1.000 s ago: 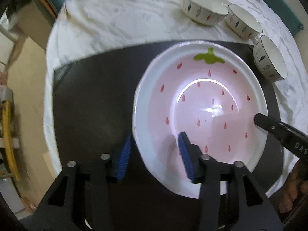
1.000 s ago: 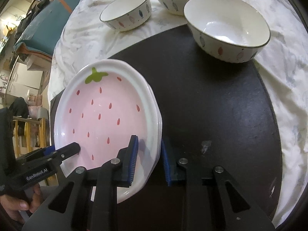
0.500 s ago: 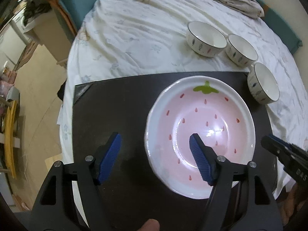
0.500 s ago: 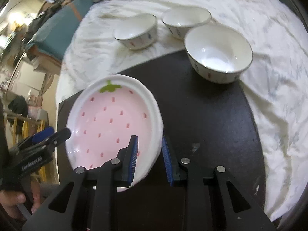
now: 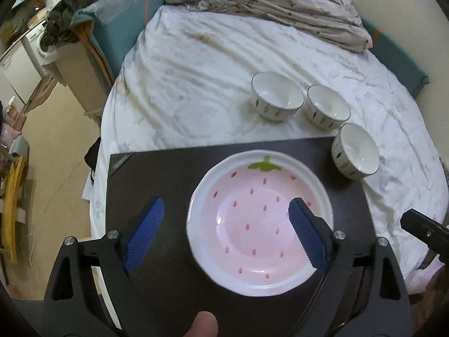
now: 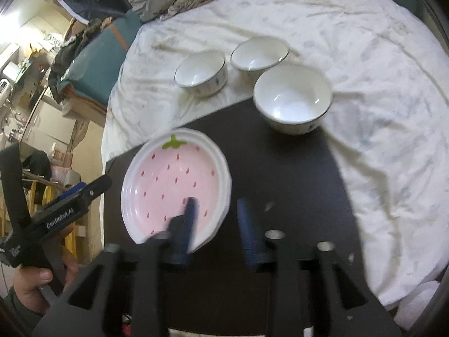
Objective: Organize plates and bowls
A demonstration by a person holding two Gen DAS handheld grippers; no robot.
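So the strawberry plate is sitting flat on the near part of the black board, looks like a stack judging by the layered rim, so plates seem sorted. Left gripper is hanging over it with jaws spread wide, gripping nothing. Right gripper is blurry, jaws partly apart around the plate's right rim, not clamping. Further back, three bowls are still waiting unstacked, one on the board's far right corner, two on the bedsheet.

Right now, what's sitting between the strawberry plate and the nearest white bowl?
Nothing: only bare black board separates the strawberry plate from the nearest bowl. The right wrist view shows that stretch best.
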